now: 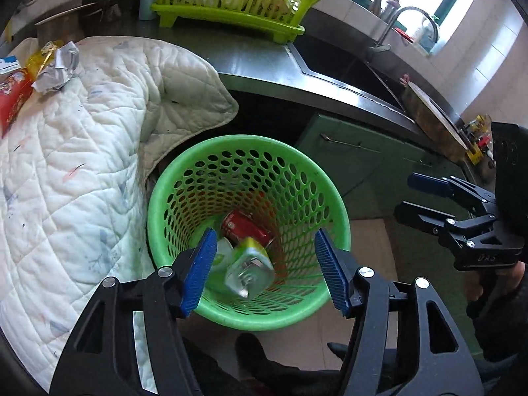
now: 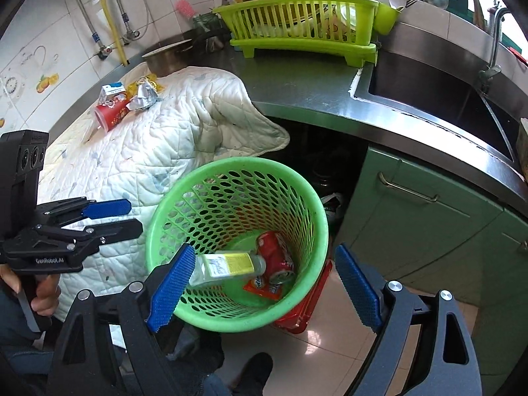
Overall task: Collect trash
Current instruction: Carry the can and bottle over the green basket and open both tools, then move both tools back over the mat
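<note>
A green mesh basket (image 1: 164, 181) (image 2: 157, 221) stands on the floor beside the counter. Inside lie a red can (image 1: 246, 227) (image 2: 277, 257), a clear bottle with a yellow-green label (image 1: 250, 269) (image 2: 227, 264) and an orange wrapper (image 2: 264, 285). My left gripper (image 1: 265, 233) (image 2: 132, 216) hangs open over the basket, nothing pressed between its pads. My right gripper (image 2: 264, 249) (image 1: 404, 194) is also open and empty above the rim. On the white quilt (image 1: 82, 165) (image 2: 158, 151) remain crumpled foil (image 1: 57, 66) (image 2: 142, 99), a red cup (image 2: 110, 114), a yellow wrapper (image 1: 39, 57) and a small blue-white carton (image 2: 114, 90).
A lime dish rack (image 1: 231, 6) (image 2: 297, 29) sits on the steel counter, with the sink (image 1: 346, 62) (image 2: 429, 92) to its right. Green cabinet doors (image 2: 412, 217) are below. A red dustpan (image 2: 307, 307) lies against the basket. A person's shoes (image 1: 257, 353) are on the tiled floor.
</note>
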`<state>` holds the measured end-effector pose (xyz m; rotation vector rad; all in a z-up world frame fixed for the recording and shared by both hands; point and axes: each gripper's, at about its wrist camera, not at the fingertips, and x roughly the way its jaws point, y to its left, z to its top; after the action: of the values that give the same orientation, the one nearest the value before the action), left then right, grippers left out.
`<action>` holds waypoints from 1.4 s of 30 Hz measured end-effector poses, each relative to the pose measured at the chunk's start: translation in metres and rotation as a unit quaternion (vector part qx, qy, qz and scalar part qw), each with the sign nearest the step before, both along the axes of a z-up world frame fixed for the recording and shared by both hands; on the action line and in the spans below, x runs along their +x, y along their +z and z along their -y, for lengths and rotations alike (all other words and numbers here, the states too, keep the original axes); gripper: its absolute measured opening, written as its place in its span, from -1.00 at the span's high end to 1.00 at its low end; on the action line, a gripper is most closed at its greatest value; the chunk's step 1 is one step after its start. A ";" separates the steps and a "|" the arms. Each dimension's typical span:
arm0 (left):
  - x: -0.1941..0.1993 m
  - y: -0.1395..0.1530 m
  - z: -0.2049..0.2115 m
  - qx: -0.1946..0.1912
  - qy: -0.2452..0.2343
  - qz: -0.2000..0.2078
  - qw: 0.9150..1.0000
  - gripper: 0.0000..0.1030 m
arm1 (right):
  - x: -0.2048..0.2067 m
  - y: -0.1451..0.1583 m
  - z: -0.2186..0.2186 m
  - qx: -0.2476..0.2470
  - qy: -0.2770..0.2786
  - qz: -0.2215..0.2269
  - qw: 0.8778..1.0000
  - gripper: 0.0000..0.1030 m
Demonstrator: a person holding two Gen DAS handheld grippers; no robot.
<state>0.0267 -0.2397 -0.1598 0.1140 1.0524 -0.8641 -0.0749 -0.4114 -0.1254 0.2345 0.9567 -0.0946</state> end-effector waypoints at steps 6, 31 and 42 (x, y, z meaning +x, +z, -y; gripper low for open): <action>-0.001 0.020 -0.028 0.004 0.050 0.026 0.998 -0.30 | 0.004 0.002 -0.004 0.007 0.030 0.011 0.999 -0.62; 0.100 0.085 -0.176 0.010 0.230 0.108 0.967 -0.45 | 0.161 0.037 -0.081 -0.001 0.134 0.050 0.990 -0.64; 0.166 0.086 -0.233 -0.011 0.284 0.096 0.954 -0.44 | 0.290 0.026 -0.145 0.013 0.169 0.046 0.985 -0.54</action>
<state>0.1927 -0.0063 -0.0742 -0.1205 0.8277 -0.3320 0.2150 -0.2661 -0.0992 0.0964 0.8938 0.2377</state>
